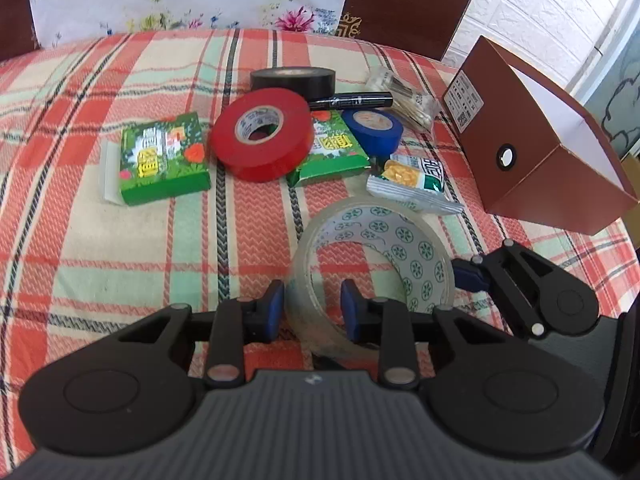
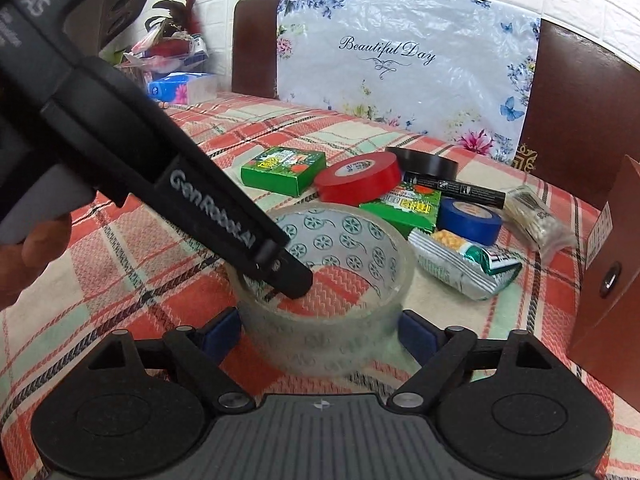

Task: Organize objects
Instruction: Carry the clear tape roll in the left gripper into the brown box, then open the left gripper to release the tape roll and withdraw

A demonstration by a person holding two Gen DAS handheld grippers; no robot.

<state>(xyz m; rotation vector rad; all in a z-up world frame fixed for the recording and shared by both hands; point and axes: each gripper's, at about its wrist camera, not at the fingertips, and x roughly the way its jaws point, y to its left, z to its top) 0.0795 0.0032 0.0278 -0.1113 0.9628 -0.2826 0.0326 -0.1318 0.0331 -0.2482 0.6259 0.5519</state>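
Observation:
A clear packing tape roll (image 1: 372, 256) (image 2: 320, 280) lies flat on the plaid cloth. My left gripper (image 1: 312, 312) straddles its near wall, one pad outside and one inside the ring, a little apart from the wall. My right gripper (image 2: 320, 332) is open around the whole roll, pads beside its outer sides. Behind lie a red tape roll (image 1: 262, 134) (image 2: 360, 180), a black tape roll (image 1: 292, 78), a blue tape roll (image 1: 372, 128) (image 2: 470, 220), two green boxes (image 1: 164, 160) (image 1: 332, 152), a black marker (image 1: 352, 100) and a snack packet (image 1: 416, 184) (image 2: 464, 264).
A brown open cardboard box (image 1: 532, 152) (image 2: 600, 280) lies on its side at the right. A bag of cotton swabs (image 1: 408, 96) lies by it. Chairs and a floral plastic sheet (image 2: 400, 60) stand behind the table. A tissue pack (image 2: 184, 88) sits far left.

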